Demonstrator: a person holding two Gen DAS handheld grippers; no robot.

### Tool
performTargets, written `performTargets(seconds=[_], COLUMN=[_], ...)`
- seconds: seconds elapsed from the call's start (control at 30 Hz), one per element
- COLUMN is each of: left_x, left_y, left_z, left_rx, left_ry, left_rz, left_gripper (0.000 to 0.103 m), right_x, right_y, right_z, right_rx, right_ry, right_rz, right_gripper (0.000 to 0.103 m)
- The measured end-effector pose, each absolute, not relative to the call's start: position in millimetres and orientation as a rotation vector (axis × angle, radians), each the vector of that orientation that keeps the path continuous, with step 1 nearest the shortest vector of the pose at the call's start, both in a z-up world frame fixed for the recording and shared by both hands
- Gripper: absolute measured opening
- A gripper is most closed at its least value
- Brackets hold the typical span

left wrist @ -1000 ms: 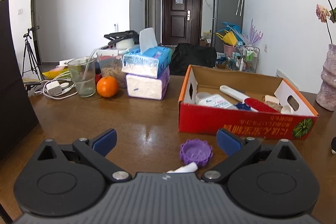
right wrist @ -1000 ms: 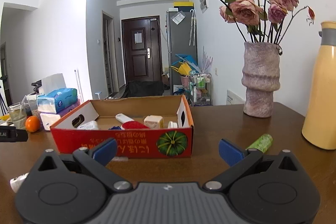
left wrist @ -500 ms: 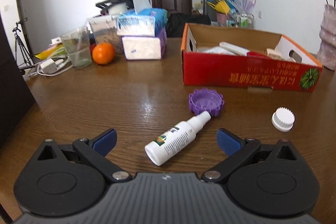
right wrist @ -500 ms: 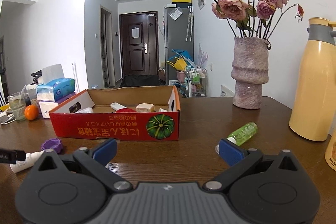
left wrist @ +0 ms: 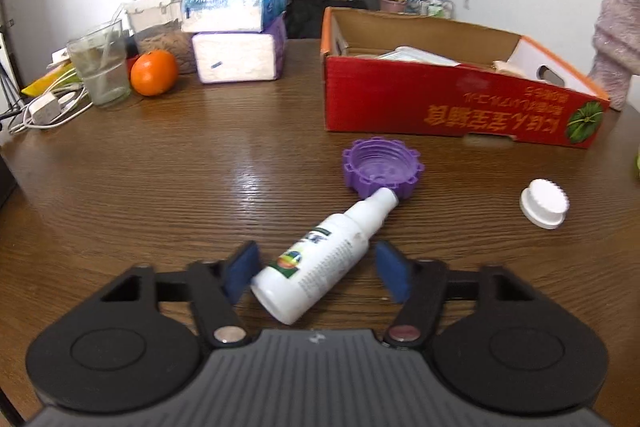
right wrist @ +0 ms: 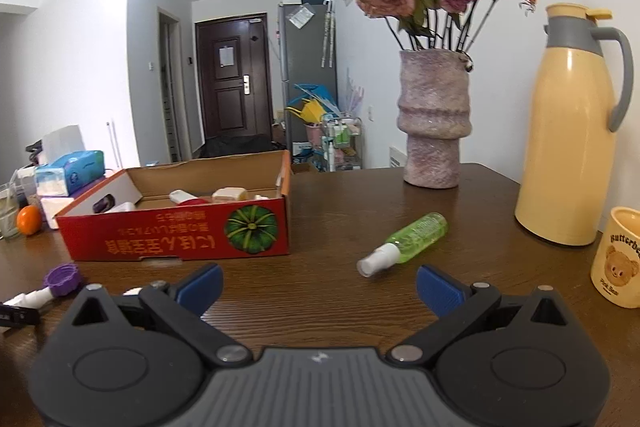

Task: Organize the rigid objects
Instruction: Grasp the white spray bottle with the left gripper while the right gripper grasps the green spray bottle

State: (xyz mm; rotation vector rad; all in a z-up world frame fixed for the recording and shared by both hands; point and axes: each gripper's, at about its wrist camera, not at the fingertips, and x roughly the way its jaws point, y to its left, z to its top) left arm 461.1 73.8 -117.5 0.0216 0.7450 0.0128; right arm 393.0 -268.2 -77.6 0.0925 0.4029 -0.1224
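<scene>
Left wrist view: your left gripper (left wrist: 316,269) had dropped and moved fwd over the last second. A sec ago the white spray bottle (left wrist: 326,259) barely showed at the claw's edge; half a sec ago it lay ahead of the fingers; in the latest pic its body sat between them. The jaws were narrower than before but not yet pinching: the left pad (left wrist: 242,269) looked to touch or nearly touch the bottle's base, the right pad was apart from it. The bottle lay on its side on the wooden table (left wrist: 160,179), nozzle against the purple ribbed cap (left wrist: 382,169). A white cap (left wrist: 544,203) lay to the right, apart. The red cardboard box (left wrist: 452,103) with sorted items stood behind. Judgement: grasp was about to close; the bottle probably goes to the box next.

Right wrist view: your right gripper (right wrist: 318,287) was spread wide, holding nothing. Vs half a sec ago it was closer to the green spray bottle (right wrist: 408,239), which lay on its side just ahead of the fingers, nozzle toward the camera, btw the box (right wrist: 180,235) and the yellow thermos jug (right wrist: 568,131). Likely the right hand's next pick. Vase (right wrist: 434,123) and bear mug (right wrist: 618,259) stood nearby, so watch clearance.
</scene>
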Motion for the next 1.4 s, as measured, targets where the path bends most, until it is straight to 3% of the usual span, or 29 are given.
performTargets(seconds=[0.03, 0.07, 1.4], left_x=[459.6, 457.5, 430.1], left_y=[71.1, 68.1, 54.2], left_z=[-116.4, -115.4, -67.2], left_rx=[0.023, 0.026, -0.103], left_ry=[0.743, 0.74, 0.55], left_rz=[-0.003, -0.01, 0.154], left_gripper=[0.037, 0.035, 0.035], right_x=[394.0, 394.8, 499.8], right_y=[-270.2, -271.8, -363.1], right_z=[-78.4, -78.9, -107.3], right_rx=[0.094, 0.097, 0.188], right_ry=[0.406, 0.408, 0.516], right_rz=[-0.129, -0.136, -0.293], right_gripper=[0.103, 0.103, 0.102])
